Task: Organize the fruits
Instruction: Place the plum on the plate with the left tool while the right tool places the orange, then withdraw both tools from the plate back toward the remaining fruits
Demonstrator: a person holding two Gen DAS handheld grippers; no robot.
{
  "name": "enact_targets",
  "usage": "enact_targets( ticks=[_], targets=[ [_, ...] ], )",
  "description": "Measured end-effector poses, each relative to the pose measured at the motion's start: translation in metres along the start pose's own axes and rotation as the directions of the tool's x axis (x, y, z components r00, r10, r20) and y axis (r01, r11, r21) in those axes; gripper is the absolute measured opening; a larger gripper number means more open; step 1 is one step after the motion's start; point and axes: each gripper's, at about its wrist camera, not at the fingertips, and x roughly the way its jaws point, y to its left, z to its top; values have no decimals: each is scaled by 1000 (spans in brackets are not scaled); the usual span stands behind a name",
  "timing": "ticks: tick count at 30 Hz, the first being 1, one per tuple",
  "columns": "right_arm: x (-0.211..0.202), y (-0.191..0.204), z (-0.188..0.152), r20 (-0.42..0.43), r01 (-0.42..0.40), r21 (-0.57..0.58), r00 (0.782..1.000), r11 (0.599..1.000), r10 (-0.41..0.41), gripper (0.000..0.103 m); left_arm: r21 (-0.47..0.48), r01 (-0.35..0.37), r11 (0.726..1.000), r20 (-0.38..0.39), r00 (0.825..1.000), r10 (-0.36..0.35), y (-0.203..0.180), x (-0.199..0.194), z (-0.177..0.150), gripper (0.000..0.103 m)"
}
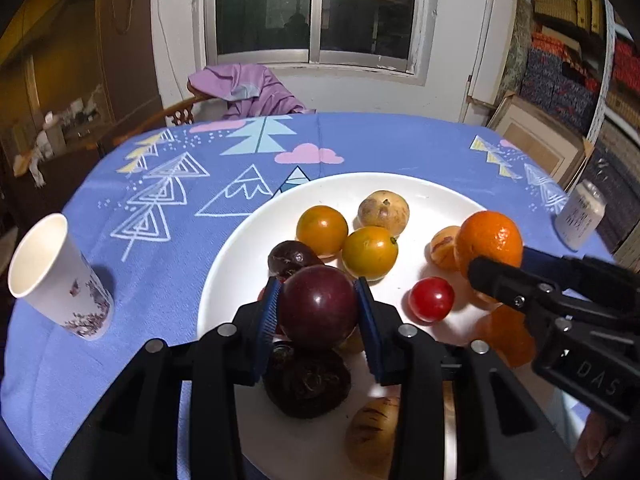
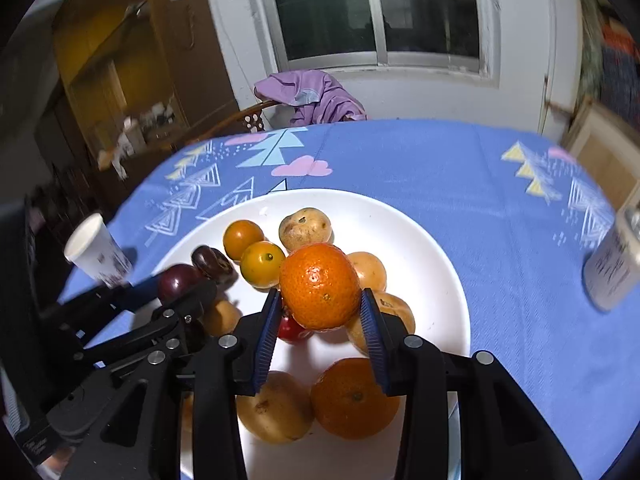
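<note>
Clamped in my left gripper (image 1: 318,312) is a dark purple plum (image 1: 318,306), the blue ribbed pads pressing on its two flanks at about its widest girth. It hangs over the near part of the white plate (image 1: 224,280), above a wrinkled dark fruit (image 1: 306,388) that lies directly below it. I judge the plum light but smooth and glossy, so it could slide if I tilt the jaws; a hold across the middle, as now, seems the safest, and gentle, since ripe skin bruises.

My right gripper (image 2: 320,312) is likewise closed on an orange mandarin (image 2: 319,286), pads on either side of it, and holds it over the right part of the plate, with a second mandarin (image 2: 354,398) and a tan fruit (image 2: 274,406) lying under the jaws. The pebbled peel should grip the ribs well; the fruit is soft-skinned and gives a little, so I would not squeeze harder than needed.

Beyond my fingers, a red cherry tomato (image 1: 431,299) sits between the two held fruits, thin-skinned and probably the easiest to crush. Farther back lie two yellow-orange fruits (image 1: 370,253), touching each other, a dark fruit (image 1: 292,258) just left of them, and a tan round fruit (image 1: 383,211) at the back.

Off the plate, a paper cup (image 1: 60,276) stands at the left on the blue tablecloth (image 1: 380,140) and a can (image 1: 580,216) at the right.
</note>
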Motion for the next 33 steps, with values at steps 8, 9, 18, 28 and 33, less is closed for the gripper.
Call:
enact_targets(
  ticks=[8, 9, 18, 28, 33],
  targets=[
    [2, 11, -5, 38, 45, -78, 998, 996, -42, 42, 37, -51, 998, 17, 999, 51, -4, 1, -2, 38],
    [1, 11, -5, 38, 39, -69, 999, 997, -37, 42, 34, -47, 998, 16, 999, 47, -3, 0, -2, 39],
    [-88, 6, 13, 233, -48, 10, 971, 999, 44, 49, -60, -113, 992, 168, 978, 122, 16, -61, 13, 91],
    [-209, 20, -45, 409, -109, -9, 906, 994, 103, 85, -120, -141, 983, 237, 957, 166, 37, -157, -58, 99],
    [-176, -19, -114, 275, -266, 173, 937, 948, 213, 85, -149, -67, 986, 68, 995, 78, 35, -149, -113, 99]
  ],
)
